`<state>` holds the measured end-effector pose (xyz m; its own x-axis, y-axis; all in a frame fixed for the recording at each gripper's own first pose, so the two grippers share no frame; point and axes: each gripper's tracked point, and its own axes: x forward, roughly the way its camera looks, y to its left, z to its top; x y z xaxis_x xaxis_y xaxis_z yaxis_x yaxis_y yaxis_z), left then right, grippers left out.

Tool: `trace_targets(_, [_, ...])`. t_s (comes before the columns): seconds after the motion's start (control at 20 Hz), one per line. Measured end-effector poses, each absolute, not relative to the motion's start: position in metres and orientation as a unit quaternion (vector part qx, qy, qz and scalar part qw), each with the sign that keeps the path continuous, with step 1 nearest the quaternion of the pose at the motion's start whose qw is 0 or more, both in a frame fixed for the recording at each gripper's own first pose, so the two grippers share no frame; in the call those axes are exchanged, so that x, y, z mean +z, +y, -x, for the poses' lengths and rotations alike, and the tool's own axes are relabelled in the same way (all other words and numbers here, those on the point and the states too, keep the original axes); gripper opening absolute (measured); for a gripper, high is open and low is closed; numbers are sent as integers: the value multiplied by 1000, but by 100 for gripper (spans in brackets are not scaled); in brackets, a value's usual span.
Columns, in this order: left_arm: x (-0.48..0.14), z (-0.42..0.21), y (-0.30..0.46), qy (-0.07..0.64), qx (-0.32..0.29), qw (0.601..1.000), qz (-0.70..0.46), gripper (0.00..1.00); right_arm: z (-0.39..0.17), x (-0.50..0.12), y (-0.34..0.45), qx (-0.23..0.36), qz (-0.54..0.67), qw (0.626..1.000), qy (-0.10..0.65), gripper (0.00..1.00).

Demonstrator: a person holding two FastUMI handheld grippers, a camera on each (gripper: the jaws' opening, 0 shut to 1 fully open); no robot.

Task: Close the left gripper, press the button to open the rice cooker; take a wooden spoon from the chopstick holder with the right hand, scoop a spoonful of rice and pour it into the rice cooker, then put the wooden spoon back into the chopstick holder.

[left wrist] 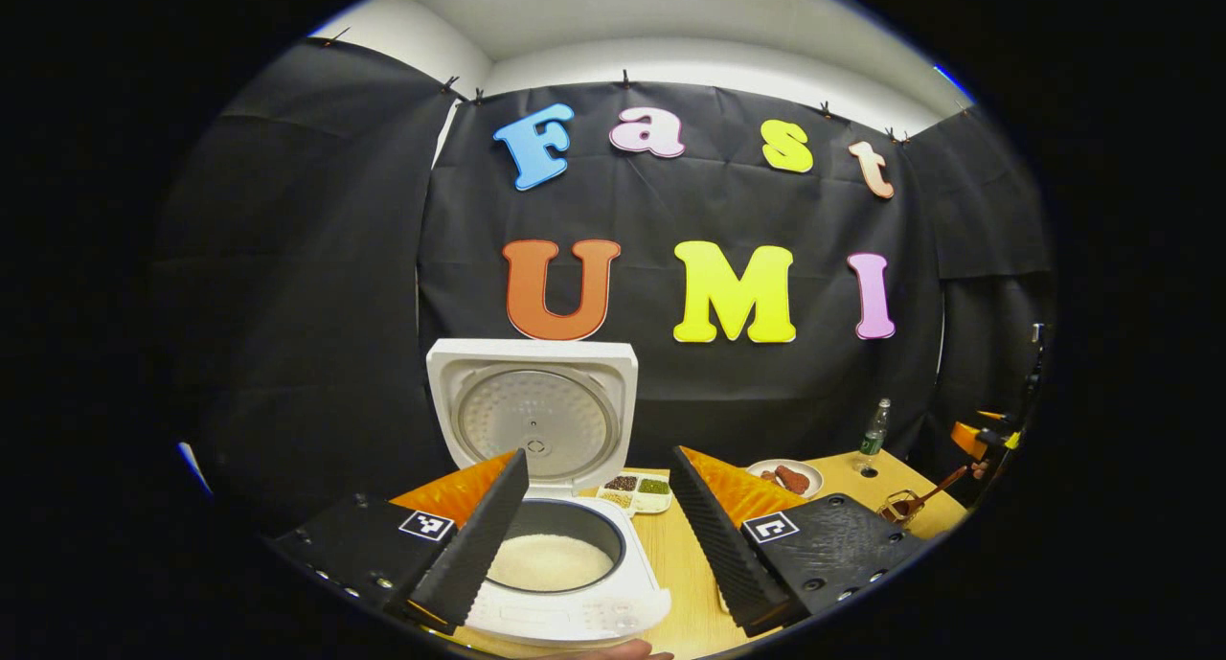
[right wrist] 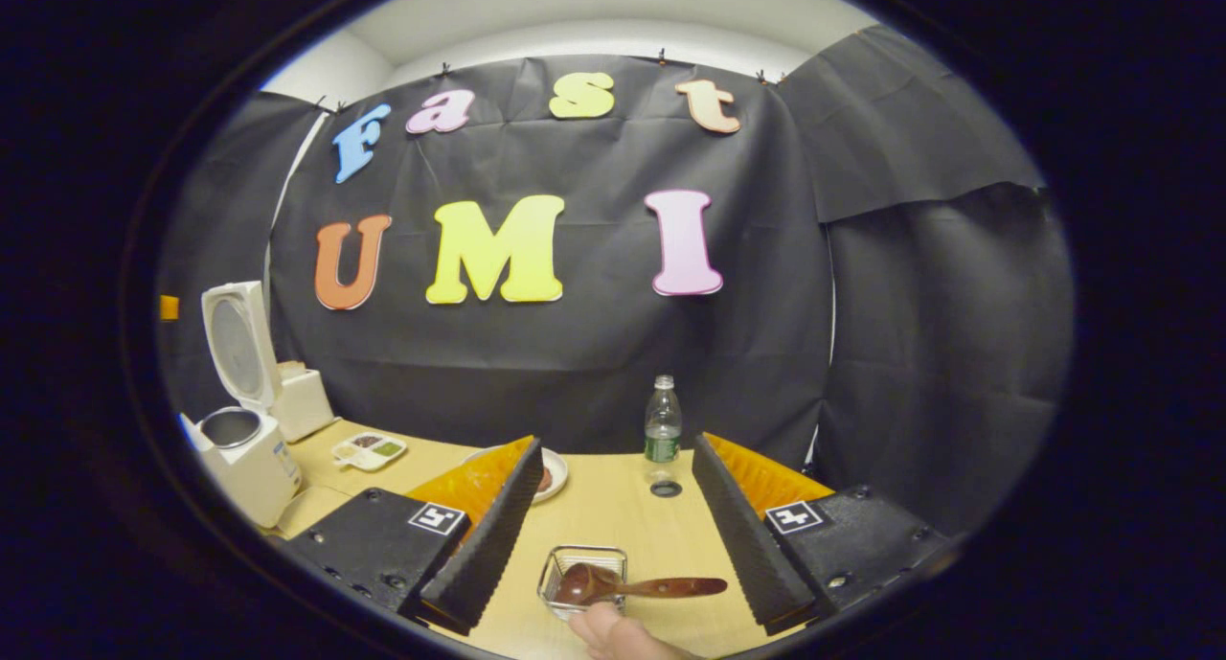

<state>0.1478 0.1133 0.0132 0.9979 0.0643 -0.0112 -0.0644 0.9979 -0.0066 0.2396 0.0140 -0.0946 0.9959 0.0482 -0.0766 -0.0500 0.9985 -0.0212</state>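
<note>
The white rice cooker (left wrist: pixel 575 614) stands open right in front of my left gripper (left wrist: pixel 599 452), its lid (left wrist: pixel 533 411) upright and white rice (left wrist: pixel 549 561) lying in the pot. The left gripper is open, its fingers apart on either side of the pot and holding nothing. In the right gripper view the wooden spoon (right wrist: pixel 642 586) lies tilted in the wire chopstick holder (right wrist: pixel 584 555), bowl inside and handle pointing right. My right gripper (right wrist: pixel 616 440) hangs open above it, touching nothing. A hand (right wrist: pixel 613 633) is just below the holder. The open cooker (right wrist: pixel 244 459) sits at the far left.
On the wooden table are a compartment dish of grains (right wrist: pixel 369 449), a plate with food (right wrist: pixel 553 473), a green-labelled bottle (right wrist: pixel 662 421) and its cap (right wrist: pixel 666 489). A white box (right wrist: pixel 302 401) stands behind the cooker. Black cloth walls close in the table at the back and right.
</note>
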Motion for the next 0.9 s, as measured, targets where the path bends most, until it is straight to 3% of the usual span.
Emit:
trace_targets(0.6, [110, -211, 162, -39, 27, 998, 40, 94, -155, -102, 52, 61, 3, 998, 26, 97])
trace_targets(0.9, [108, -271, 193, -40, 44, 996, 73, 94, -137, -86, 64, 68, 9, 998, 5, 99])
